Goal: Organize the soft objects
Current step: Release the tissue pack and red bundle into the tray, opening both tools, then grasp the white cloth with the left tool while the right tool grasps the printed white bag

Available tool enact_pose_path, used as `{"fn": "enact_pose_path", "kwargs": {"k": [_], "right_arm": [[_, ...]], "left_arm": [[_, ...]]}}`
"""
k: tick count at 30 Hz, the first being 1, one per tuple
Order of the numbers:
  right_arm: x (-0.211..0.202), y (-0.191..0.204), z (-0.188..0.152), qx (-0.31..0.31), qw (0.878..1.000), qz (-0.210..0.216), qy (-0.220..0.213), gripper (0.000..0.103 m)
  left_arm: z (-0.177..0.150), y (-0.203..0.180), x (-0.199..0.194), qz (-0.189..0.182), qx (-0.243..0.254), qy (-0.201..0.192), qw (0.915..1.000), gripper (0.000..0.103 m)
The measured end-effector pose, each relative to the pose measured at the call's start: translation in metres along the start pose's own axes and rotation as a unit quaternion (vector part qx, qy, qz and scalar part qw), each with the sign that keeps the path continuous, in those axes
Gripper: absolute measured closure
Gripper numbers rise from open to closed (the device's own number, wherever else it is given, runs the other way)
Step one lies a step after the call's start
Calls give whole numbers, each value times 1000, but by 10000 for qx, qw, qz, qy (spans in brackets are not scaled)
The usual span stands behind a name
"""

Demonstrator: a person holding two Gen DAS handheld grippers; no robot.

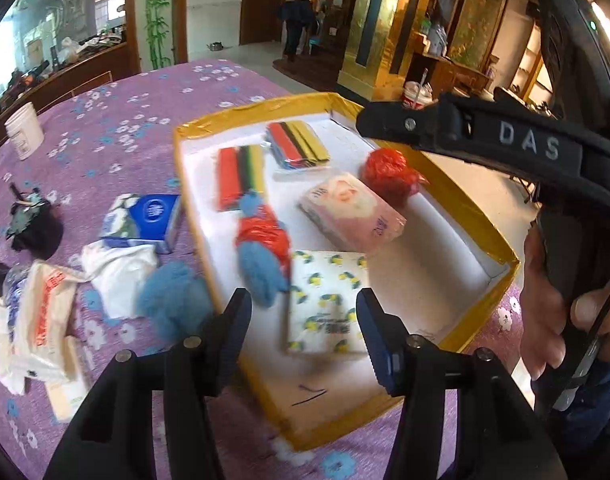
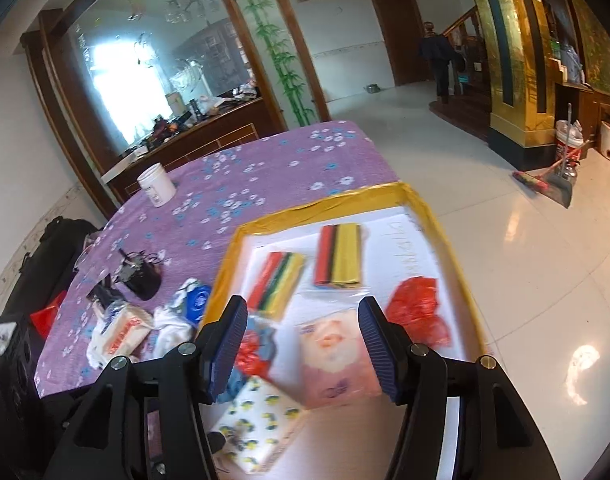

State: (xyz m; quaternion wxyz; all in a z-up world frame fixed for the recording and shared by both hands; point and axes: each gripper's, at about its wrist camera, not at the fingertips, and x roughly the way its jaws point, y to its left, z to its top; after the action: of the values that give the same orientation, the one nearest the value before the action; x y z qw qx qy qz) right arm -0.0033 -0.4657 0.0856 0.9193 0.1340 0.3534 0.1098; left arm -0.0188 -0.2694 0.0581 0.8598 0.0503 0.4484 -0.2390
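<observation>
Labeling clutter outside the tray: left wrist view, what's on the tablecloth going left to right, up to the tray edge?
Black bundle → printed plastic bag → white cloth → blue fluffy ball → yellow-rimmed tray.

Both wrist views look steeply down, close, sharing the yellow-rimmed tray (image 1: 457, 196) (image 2: 437, 216) on the purple tablecloth (image 1: 117, 132) (image 2: 265, 160)

"DAS" in grey letters on right tongs (image 1: 529, 146)

Left gripper (image 1: 303, 322): I hold it tilted downward, jaws apart, nothing between them.
Right gripper (image 2: 303, 338): tilted downward, jaws apart and empty.
My right hand (image 1: 553, 304): wrapped around its handle.
</observation>
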Motion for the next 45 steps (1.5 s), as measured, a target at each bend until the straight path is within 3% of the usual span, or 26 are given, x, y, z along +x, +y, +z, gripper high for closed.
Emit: {"fn": "enact_pose_path", "kwargs": {"k": [8, 14, 18, 26, 31, 34, 38, 39, 41, 45], "right_arm": [[13, 46, -8, -305, 9990, 253, 201, 41], [30, 87, -17, -592, 9953, 583, 488, 41], [46, 119, -23, -742, 9905, 878, 748, 41], [102, 188, -38, -802, 9767, 1385, 1427, 40], [143, 216, -41, -531, 9679, 1532, 1919, 35], [166, 229, -45, -620, 9677, 1269, 2086, 35], [189, 230, -56, -575, 9624, 1276, 2329, 35], [188, 228, -56, -596, 9632, 1325, 2260, 47], [186, 225, -58, -721, 9634, 1302, 2228, 61], [165, 211, -59, -711, 9693, 1383, 1906, 64]], "left_arm": [[-12, 50, -35, 150, -449, -315, 9984, 44], [-32, 105, -69, 467, -955, -582, 9926, 43], [-49, 152, -90, 864, -1417, -723, 9835, 40], [-90, 228, -105, 1462, -2212, -651, 9620, 39], [-106, 246, -117, 1582, -2396, -708, 9553, 39], [-112, 251, -124, 1632, -2443, -741, 9530, 39], [-115, 257, -125, 1675, -2481, -701, 9516, 34], [-115, 258, -124, 1680, -2495, -680, 9513, 30], [-113, 261, -123, 1675, -2499, -658, 9514, 28], [-104, 263, -112, 1607, -2416, -485, 9557, 24]]}}
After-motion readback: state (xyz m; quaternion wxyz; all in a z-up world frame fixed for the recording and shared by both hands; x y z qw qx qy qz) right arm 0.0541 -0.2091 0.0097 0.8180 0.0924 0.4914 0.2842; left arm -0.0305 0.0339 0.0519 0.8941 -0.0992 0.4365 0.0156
